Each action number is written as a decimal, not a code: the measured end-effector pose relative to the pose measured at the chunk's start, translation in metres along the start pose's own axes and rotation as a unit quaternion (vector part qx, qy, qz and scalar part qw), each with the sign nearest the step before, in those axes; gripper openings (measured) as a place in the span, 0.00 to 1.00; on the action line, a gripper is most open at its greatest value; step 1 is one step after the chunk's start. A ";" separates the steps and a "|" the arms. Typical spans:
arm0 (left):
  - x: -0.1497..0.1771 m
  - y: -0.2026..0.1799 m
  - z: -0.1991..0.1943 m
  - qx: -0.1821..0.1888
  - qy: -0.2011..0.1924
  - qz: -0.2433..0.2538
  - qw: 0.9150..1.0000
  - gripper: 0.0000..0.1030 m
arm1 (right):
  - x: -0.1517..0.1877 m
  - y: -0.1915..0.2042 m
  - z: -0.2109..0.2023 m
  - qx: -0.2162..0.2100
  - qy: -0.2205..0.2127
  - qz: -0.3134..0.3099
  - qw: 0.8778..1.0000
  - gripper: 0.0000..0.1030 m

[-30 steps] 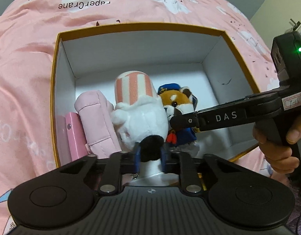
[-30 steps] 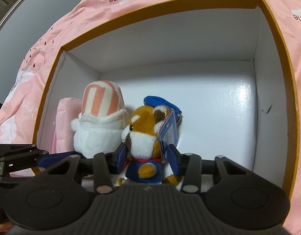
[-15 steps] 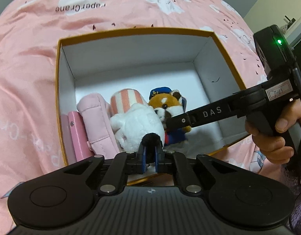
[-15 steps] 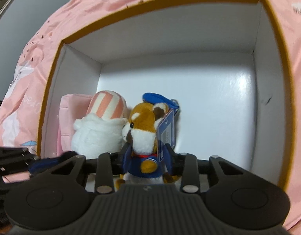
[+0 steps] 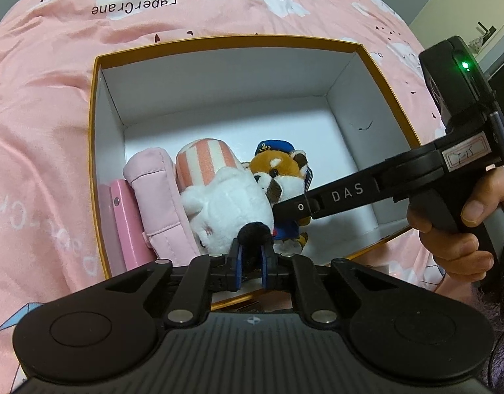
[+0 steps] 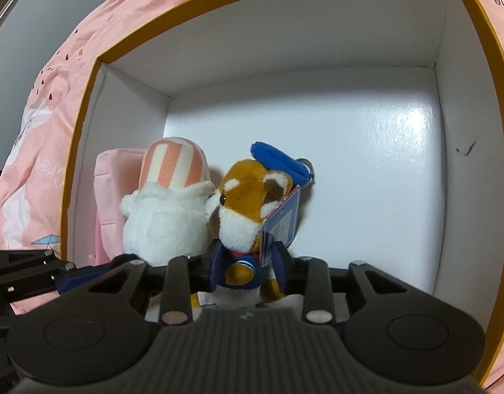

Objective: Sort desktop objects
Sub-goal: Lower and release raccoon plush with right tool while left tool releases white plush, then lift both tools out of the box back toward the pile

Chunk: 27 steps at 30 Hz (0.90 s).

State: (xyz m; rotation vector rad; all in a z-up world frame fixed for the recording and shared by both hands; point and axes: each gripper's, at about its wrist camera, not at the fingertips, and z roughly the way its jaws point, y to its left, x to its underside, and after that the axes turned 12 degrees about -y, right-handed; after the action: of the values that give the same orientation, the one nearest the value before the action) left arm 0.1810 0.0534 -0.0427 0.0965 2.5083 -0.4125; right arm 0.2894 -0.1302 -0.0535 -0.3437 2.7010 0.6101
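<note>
Pink cloud-print bedding [image 5: 54,124] is lying under a white box [image 5: 219,75] with an orange rim. From the left wrist, the left gripper [image 5: 251,262] is pinching the white plush's [image 5: 225,203] black tuft between narrow fingers, near the box's front wall. From the right wrist, the right gripper [image 6: 247,271] is clasping the fox plush [image 6: 248,197] by its blue body, inside the box [image 6: 317,49], just right of the white plush [image 6: 163,226].

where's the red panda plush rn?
In the white box, left half, the red panda plush stands beside the striped white plush, between the right gripper fingers.
</note>
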 end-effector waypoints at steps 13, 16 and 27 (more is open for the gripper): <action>0.003 0.000 -0.007 -0.015 -0.010 0.018 1.000 0.20 | 0.004 0.005 -0.019 0.006 -0.034 -0.028 0.999 0.46; 0.004 -0.002 -0.017 -0.018 -0.023 0.022 0.999 0.21 | 0.004 0.009 -0.027 0.002 -0.047 -0.038 0.998 0.47; 0.026 -0.015 -0.081 -0.028 -0.099 0.014 0.995 0.22 | 0.049 0.045 -0.108 -0.033 -0.181 -0.114 0.976 0.47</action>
State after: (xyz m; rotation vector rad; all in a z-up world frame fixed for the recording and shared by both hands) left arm 0.1131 0.0639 0.0097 0.0645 2.3184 -0.3243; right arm 0.2012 -0.1472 0.0354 -0.4993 2.2588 0.6258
